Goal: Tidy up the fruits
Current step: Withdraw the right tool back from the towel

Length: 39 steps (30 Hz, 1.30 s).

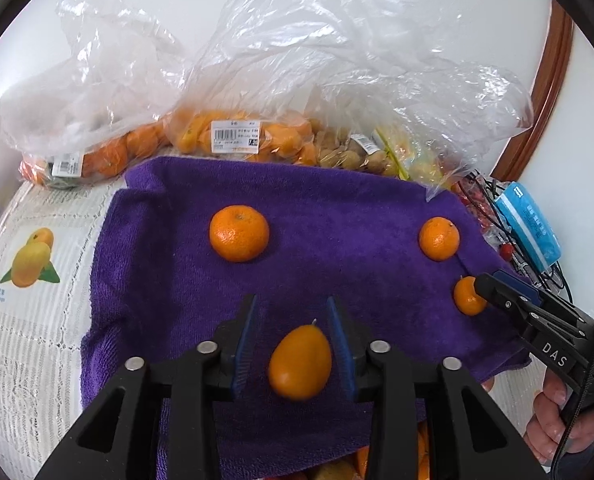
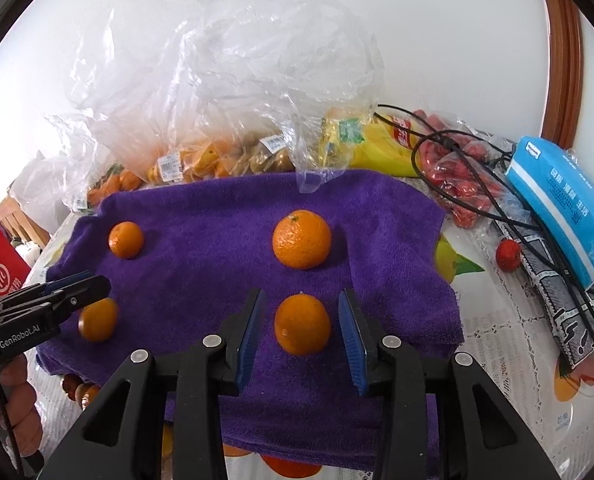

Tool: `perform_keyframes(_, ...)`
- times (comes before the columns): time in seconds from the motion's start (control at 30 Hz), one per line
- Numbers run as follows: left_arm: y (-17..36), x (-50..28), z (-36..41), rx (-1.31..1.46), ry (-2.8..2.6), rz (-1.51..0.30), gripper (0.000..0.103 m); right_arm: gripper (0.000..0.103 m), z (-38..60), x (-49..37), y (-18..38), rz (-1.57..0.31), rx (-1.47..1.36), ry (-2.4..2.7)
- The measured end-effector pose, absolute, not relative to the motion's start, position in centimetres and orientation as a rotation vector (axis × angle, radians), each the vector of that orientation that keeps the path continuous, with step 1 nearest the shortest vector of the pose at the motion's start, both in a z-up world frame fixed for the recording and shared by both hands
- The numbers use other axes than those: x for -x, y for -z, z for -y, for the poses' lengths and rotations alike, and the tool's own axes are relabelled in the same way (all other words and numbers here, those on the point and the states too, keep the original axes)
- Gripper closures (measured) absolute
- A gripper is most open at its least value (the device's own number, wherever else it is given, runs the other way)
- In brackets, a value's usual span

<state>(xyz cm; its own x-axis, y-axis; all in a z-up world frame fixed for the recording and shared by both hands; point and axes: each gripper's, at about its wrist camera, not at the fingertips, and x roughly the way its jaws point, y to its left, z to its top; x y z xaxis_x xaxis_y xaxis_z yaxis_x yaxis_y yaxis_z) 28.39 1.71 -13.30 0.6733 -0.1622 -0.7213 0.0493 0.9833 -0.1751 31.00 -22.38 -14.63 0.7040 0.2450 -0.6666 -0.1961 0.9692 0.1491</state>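
Observation:
A purple towel (image 1: 337,200) (image 2: 217,204) carries several orange fruits. An oval orange fruit (image 1: 300,364) (image 2: 97,320) lies between the fingers of my left gripper (image 1: 292,302) (image 2: 101,284), with a gap at each blue pad, so it is open. A round mandarin (image 2: 302,324) (image 1: 467,298) sits on the towel between the fingers of my right gripper (image 2: 303,294) (image 1: 481,285), also open with space on both sides. Farther back on the towel rest a larger mandarin (image 1: 239,233) (image 2: 126,240) and another orange (image 1: 439,239) (image 2: 301,239).
Clear plastic bags of oranges (image 1: 233,136) (image 2: 189,160) and other produce line the towel's far edge. A blue tissue pack (image 2: 561,208) (image 1: 529,224), black cables (image 2: 477,200) and a bag of red fruit (image 2: 465,184) lie to the right. A hand (image 1: 553,412) holds the right gripper's handle.

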Motion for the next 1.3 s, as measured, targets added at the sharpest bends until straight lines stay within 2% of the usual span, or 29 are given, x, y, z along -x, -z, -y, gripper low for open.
perform_keyframes(0.27, 12.5, -27.7, -0.7, 0.108, 0.124, -0.798, 0.054, 0.064, 21.9, -29.9, 13.4, -0.702, -0.054, -0.233)
perform_keyframes(0.67, 9.4, -24.0, -0.7, 0.134, 0.162, -0.741, 0.045, 0.064, 21.3, -25.7, 10.6, -0.716, -0.102, -0.247)
perform_keyframes(1.3, 9.0, -14.3, -4.2, 0.102, 0.139, -0.767, 0.041, 0.061, 18.8, -16.6, 10.1, -0.741, -0.106, -0.247)
